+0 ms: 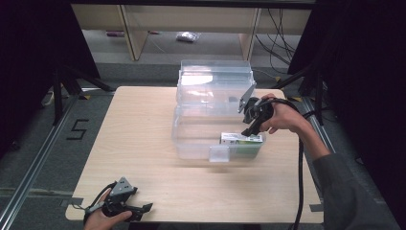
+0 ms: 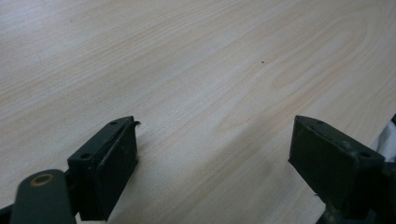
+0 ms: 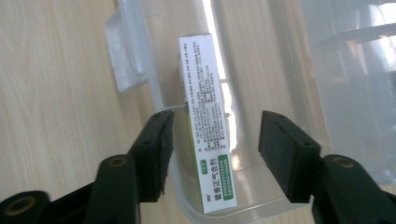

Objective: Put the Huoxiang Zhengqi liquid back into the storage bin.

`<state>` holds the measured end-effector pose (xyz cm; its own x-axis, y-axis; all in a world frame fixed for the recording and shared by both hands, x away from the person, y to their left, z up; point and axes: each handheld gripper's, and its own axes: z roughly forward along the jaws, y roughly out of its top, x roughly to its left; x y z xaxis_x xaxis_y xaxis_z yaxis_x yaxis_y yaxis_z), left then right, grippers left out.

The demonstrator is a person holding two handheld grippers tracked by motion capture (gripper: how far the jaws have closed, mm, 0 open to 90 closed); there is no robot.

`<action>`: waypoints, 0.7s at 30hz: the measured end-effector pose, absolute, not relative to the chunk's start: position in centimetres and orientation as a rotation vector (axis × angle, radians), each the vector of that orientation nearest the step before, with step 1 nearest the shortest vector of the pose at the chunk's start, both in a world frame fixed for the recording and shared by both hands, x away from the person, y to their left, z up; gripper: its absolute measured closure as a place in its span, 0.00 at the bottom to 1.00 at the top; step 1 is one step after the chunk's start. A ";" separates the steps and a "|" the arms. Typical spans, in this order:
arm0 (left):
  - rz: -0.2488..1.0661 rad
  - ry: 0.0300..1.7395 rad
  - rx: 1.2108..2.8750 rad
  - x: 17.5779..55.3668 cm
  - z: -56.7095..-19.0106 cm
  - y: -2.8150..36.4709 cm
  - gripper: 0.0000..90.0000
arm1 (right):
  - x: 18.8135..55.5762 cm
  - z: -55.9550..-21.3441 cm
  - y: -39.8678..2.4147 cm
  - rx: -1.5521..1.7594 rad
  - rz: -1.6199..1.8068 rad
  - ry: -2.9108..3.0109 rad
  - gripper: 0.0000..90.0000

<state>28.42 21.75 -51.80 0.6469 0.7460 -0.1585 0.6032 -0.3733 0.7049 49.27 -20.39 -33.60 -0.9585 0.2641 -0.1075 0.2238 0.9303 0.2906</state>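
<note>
A white and green carton [image 1: 242, 139] lies in the front right corner of a clear plastic box [image 1: 196, 139] at mid-table. My right gripper [image 1: 249, 128] hovers just above the carton, pointing down. In the right gripper view the carton [image 3: 205, 107] lies below the gap of that gripper [image 3: 215, 128], against the clear box's wall [image 3: 152, 79]; the jaws stand apart and neither pad touches it. My left gripper [image 1: 145, 209] rests at the table's front left corner. In its own view the left gripper [image 2: 215, 135] is open over bare wood, with nothing between the jaws.
The clear box's lid [image 1: 215, 79] stands open at the back, and a latch tab [image 1: 219, 154] hangs off the front wall. The wooden table [image 1: 139, 134] is bare to the left. Black stands and cables flank the table on both sides.
</note>
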 end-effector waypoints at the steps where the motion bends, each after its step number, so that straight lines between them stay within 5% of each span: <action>1: 0.238 1.043 2.101 28.4 -51.8 21.7 0.17 | 49.4 -33.6 -20.6 0.352 0.446 2.926 0.47; 12: 0.244 1.046 2.093 28.4 -51.8 21.7 0.17 | 48.8 -33.8 -21.6 0.519 0.545 2.873 0.32; 21: 0.243 1.045 2.094 28.4 -51.9 21.7 0.17 | 48.4 -34.1 -21.5 0.585 0.589 2.857 0.31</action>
<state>28.42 21.72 -51.86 0.6457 0.7471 -0.1581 0.6004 -0.3688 0.7096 48.36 -21.47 -34.07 -0.9094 0.4078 -0.0820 0.3421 0.8453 0.4104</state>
